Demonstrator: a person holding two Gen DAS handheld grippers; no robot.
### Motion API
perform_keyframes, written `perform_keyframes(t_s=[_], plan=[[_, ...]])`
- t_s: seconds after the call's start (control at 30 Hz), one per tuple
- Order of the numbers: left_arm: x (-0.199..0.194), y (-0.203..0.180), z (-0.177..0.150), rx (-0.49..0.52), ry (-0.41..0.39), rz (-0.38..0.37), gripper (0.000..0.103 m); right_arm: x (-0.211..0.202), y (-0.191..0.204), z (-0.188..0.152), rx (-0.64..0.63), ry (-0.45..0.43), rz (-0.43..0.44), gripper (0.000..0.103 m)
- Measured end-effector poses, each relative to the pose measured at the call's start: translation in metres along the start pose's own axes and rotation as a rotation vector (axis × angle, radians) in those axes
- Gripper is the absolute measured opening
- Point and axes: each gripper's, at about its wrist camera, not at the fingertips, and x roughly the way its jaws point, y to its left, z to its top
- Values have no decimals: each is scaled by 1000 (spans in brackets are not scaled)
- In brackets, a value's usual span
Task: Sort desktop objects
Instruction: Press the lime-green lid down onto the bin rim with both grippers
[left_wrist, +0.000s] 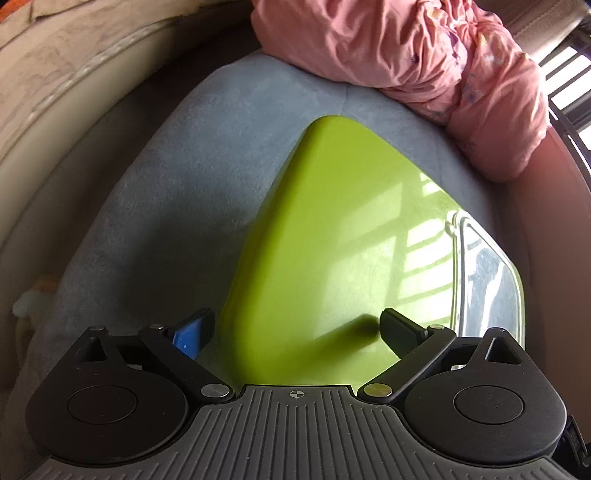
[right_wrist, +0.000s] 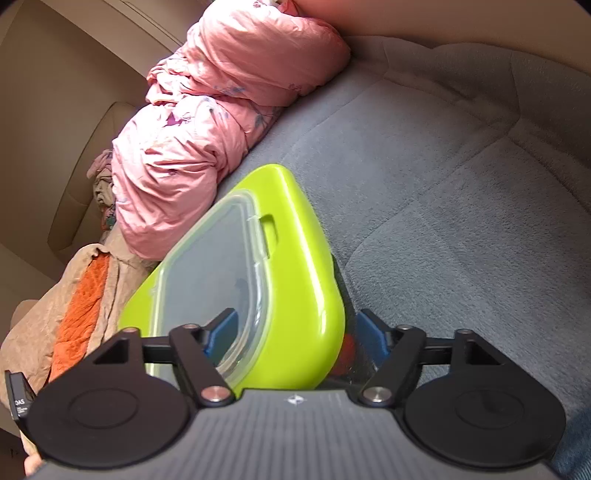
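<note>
- Grey plush bedding (left_wrist: 177, 192) carries the work; a bundled pink quilt (right_wrist: 221, 110) lies along its far edge, with tan and orange fabric (right_wrist: 81, 295) at the left of my right view.
- On the bedding rests a lime-green tray (left_wrist: 325, 236), its long axis running away from both of my cameras to a rounded far corner.
- A clear lid (right_wrist: 214, 258) lies flat on the tray, tab toward the far end.
- My left gripper (left_wrist: 297, 330) is spread wide astride the tray's near left edge, grasping nothing.
- My right gripper (right_wrist: 295, 332) is likewise spread, straddling the tray's near right corner.
</note>
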Motion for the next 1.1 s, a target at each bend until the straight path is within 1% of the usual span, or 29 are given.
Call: perform_keyframes(t_s=[0.07, 0.2, 0.33, 0.37, 0.43, 0.5, 0.53, 0.63, 0.7, 0.87, 0.9, 0.93, 1.03, 1.07, 1.1], plan=[[-3, 4, -7, -19, 1, -8, 99, -3, 0, -4, 6, 15, 3, 82], [-4, 8, -16, -59, -4, -47, 101, -13, -7, -18, -4, -16, -2, 81], [7, -4, -16, -71, -2, -90, 101, -11, -10, -20, -5, -26, 14, 81], [8, -10, -16, -57, -4, -81, 102, -9, -10, -19, -3, -26, 20, 80], [10, -23, -14, 5, -19, -26, 103, -6, -11, -16, -1, -26, 33, 79], [11, -31, -8, 37, -34, -6, 103, -2, -12, -14, 2, -25, 46, 78], [12, -32, -3, 39, -30, -4, 103, -1, -12, -13, 3, -25, 52, 75], [13, -30, 2, 45, -9, -16, 103, 5, -13, -9, 7, -25, 72, 52], [13, -25, 1, 42, -4, -31, 103, 8, -14, -7, 10, -25, 85, 52], [13, -16, -8, 26, 6, -58, 103, -6, -13, -23, 23, -65, 73, 53], [11, -14, -8, 17, 6, -67, 103, -8, -12, -25, 13, -76, 55, 55], [9, -11, -8, 5, 6, -78, 103, -11, -11, -26, 2, -89, 41, 63], [1, -2, -10, -35, -12, -109, 103, -20, -8, -28, -25, -131, 4, 65], [-2, 0, -11, -48, -20, -114, 103, -23, -7, -28, -34, -144, -8, 69], [-3, 3, -11, -61, -22, -119, 103, -26, -7, -27, -29, -157, -2, 73]])
